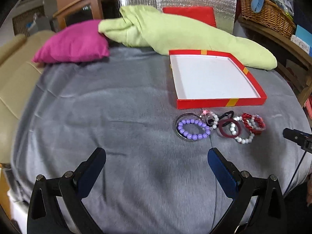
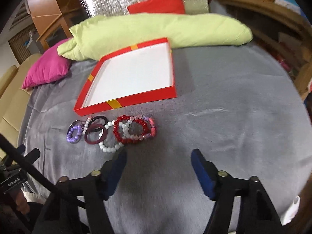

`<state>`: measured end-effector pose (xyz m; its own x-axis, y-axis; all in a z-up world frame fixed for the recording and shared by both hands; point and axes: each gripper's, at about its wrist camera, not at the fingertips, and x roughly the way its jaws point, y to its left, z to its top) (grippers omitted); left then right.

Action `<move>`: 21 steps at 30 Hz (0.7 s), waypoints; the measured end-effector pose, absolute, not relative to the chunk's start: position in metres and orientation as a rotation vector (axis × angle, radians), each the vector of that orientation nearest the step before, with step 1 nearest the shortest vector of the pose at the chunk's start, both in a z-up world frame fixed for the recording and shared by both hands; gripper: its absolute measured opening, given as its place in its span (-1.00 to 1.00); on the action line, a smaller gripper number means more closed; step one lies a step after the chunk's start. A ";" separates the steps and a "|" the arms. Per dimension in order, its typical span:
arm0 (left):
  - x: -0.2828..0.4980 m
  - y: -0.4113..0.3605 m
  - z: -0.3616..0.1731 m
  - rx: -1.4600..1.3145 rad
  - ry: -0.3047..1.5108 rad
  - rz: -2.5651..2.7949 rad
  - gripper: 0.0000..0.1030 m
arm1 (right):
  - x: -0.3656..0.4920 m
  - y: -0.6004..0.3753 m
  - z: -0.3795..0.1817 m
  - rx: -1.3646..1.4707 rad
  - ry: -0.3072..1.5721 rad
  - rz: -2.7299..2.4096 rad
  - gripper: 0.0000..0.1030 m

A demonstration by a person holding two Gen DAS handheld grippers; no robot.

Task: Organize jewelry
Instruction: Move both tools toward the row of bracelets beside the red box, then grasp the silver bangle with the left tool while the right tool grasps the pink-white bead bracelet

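Note:
A row of bracelets lies on the grey cloth just in front of a shallow red box (image 1: 220, 103) (image 2: 136, 99) with a white inside. From the left: a purple bead bracelet (image 1: 194, 129) (image 2: 74, 133) inside a silver bangle, a maroon ring (image 1: 229, 129) (image 2: 95, 135), a white pearl bracelet (image 1: 242, 136) (image 2: 110, 146), red bead bracelets (image 1: 253, 123) (image 2: 134, 129). My left gripper (image 1: 157, 157) is open over bare cloth, below and left of the purple bracelet. My right gripper (image 2: 159, 156) is open too, nothing between its fingers, its left finger (image 2: 118, 161) close to the pearl bracelet.
A long light-green cushion (image 1: 175, 31) (image 2: 156, 29) and a pink pillow (image 1: 74, 42) (image 2: 46, 70) lie behind the box. A red cushion (image 2: 158, 4) leans on a silver foil panel. A wicker basket (image 1: 267, 13) sits on shelves at right. Beige upholstery (image 1: 13, 72) borders the left.

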<state>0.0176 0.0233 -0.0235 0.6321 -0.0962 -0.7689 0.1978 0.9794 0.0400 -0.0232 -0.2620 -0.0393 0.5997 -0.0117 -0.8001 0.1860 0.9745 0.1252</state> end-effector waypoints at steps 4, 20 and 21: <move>0.040 0.024 -0.037 0.081 0.892 -0.204 0.97 | 0.003 -0.261 -0.054 0.247 0.944 -0.076 0.06; 0.065 -0.012 -0.054 0.090 0.946 -0.368 0.35 | 0.048 -0.268 -0.083 0.307 0.999 0.019 -0.82; 0.065 -0.016 -0.056 0.106 0.947 -0.373 0.35 | 0.048 -0.268 -0.082 0.308 0.998 0.026 -0.84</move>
<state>0.0652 -0.0164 -0.0558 0.5253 -0.2654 -0.8084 0.3574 0.9311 -0.0734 0.0478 -0.2676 -0.0821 0.5455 0.1615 -0.8224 0.1191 0.9564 0.2668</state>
